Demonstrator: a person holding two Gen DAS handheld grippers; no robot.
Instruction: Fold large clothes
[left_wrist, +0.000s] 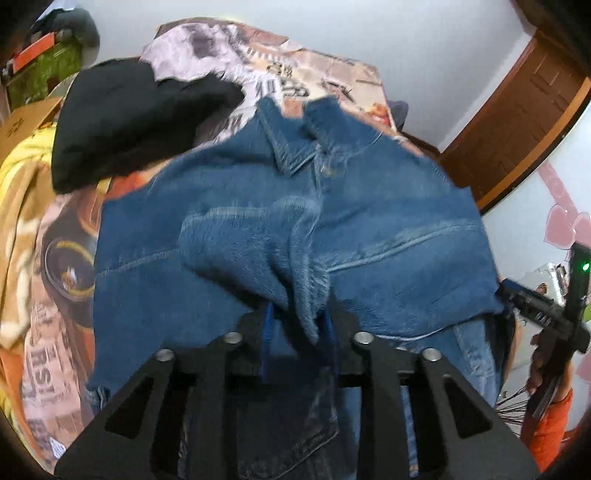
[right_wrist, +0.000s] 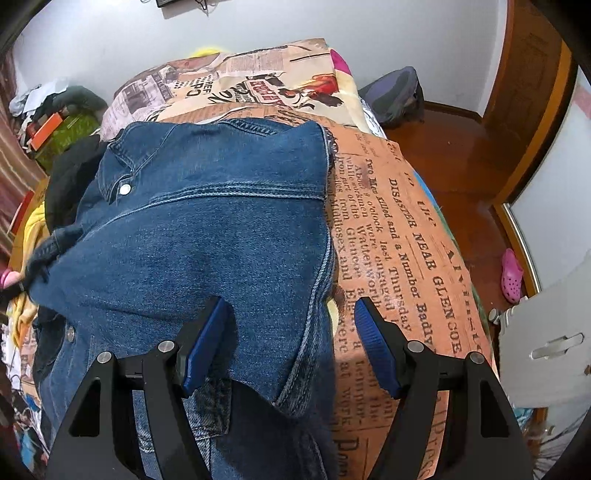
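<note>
Jacket (right_wrist: 207, 236), a blue denim one, is lying on the bed (right_wrist: 399, 236), collar toward the far end, and it fills most of both wrist views. Closest in, my left hand-held gripper (left_wrist: 295, 325) has a bunched fold of denim, looks like a sleeve end, sitting between its blue pads. The jaws are fairly narrow, but that view is blurry and I honestly can't tell if the pads are biting the cloth or just sitting loose around it. My right hand-held gripper (right_wrist: 291, 347) is gaping wide over the jacket's side seam near the hem, with nothing in it.

I'd say I'm at the sleeve-in step: the sleeve gets laid across the body so the jacket becomes a tidy rectangle. Next move needs the left to let go cleanly without dragging the fold back, while the right comes down on the side edge for the next fold.

Further up the bed there's a black garment (left_wrist: 129, 122) just past the collar, plus a yellow blanket (left_wrist: 22, 206) off to the side. Neither is in the way.
</note>
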